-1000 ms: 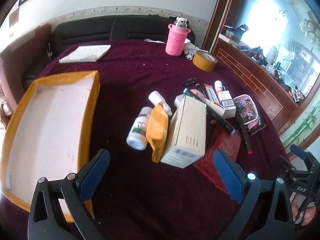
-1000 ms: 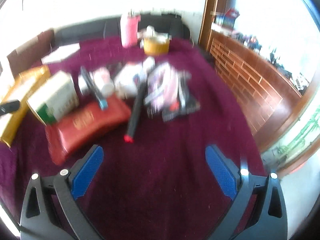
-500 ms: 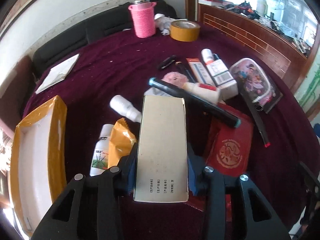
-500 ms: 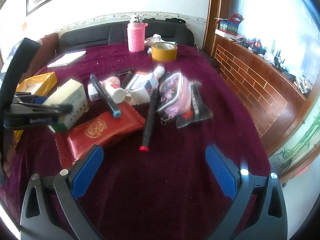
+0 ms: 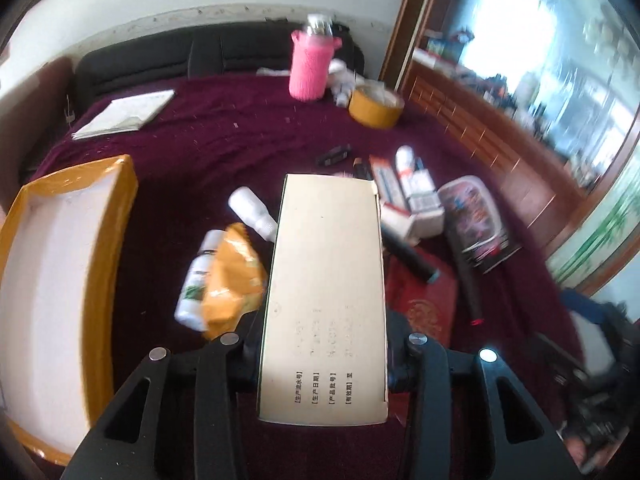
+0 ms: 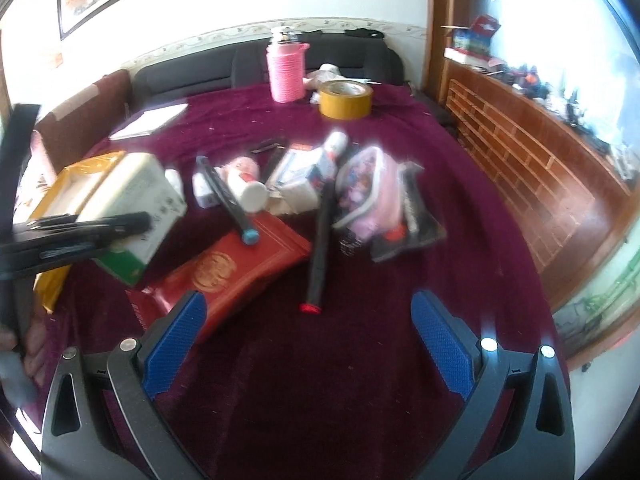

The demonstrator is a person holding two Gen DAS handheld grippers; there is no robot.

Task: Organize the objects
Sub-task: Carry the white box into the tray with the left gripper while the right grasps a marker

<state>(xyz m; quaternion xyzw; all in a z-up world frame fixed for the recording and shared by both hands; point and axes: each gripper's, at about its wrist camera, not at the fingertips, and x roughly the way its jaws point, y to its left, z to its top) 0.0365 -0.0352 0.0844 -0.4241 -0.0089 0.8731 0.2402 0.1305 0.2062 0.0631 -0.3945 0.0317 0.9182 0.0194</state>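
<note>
Cluttered maroon tablecloth (image 5: 224,148), brick-patterned sideboard (image 6: 532,168).

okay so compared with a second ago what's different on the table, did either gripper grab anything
The left gripper moved in on the beige carton, closed its jaws on the carton's sides, and now holds it raised off the pile, drawn toward the yellow tray. The right gripper took nothing: its jaws stand wide open over the maroon cloth. The red booklet, black marker, pink bottle and tape roll lie as before.
</note>
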